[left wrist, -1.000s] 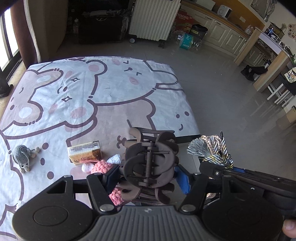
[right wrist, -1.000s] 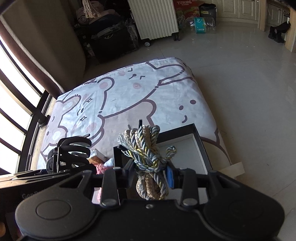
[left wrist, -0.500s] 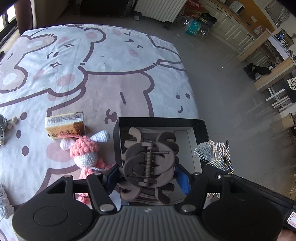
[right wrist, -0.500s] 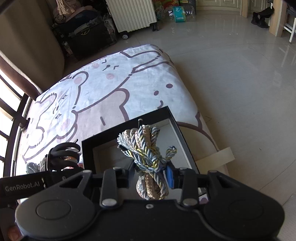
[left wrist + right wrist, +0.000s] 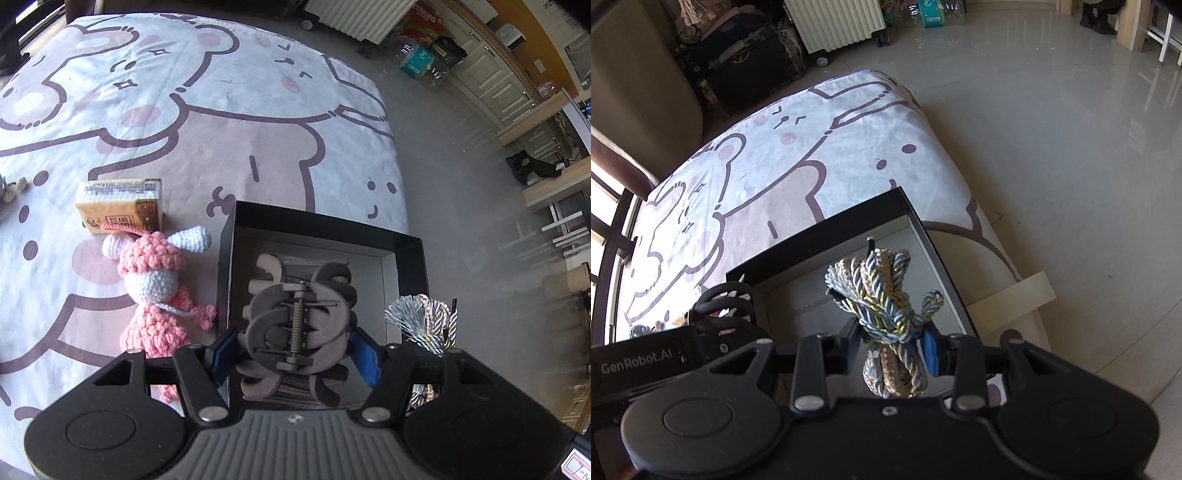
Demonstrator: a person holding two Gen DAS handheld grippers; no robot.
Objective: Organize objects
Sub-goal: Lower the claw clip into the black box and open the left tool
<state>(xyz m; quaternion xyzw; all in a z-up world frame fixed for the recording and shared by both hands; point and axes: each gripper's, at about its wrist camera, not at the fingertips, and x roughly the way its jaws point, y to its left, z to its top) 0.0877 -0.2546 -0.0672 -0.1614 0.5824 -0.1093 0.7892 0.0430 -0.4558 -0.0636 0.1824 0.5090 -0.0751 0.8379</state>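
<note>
over the empty black cardboard box [image 5: 410, 258], the left gripper [image 5: 297, 349] clamps a brown plastic claw clip [image 5: 299, 325]; the right gripper [image 5: 890, 339] pinches a braided cord bundle [image 5: 886, 295]. a pink crochet doll [image 5: 155, 284] and a yellow packet [image 5: 118, 203] lie outside it on the sheet.

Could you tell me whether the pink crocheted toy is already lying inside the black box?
No, the pink toy lies on the blanket just outside the left wall of the black box.

Right gripper [image 5: 892, 341] clamped on a knotted bundle of twisted cord [image 5: 884, 314], hanging above the open black box [image 5: 827, 240]. Left of the box, left gripper [image 5: 701, 332] with a dark hair claw [image 5: 726, 299]. Under the box, cartoon-bear blanket [image 5: 768, 155].
</note>
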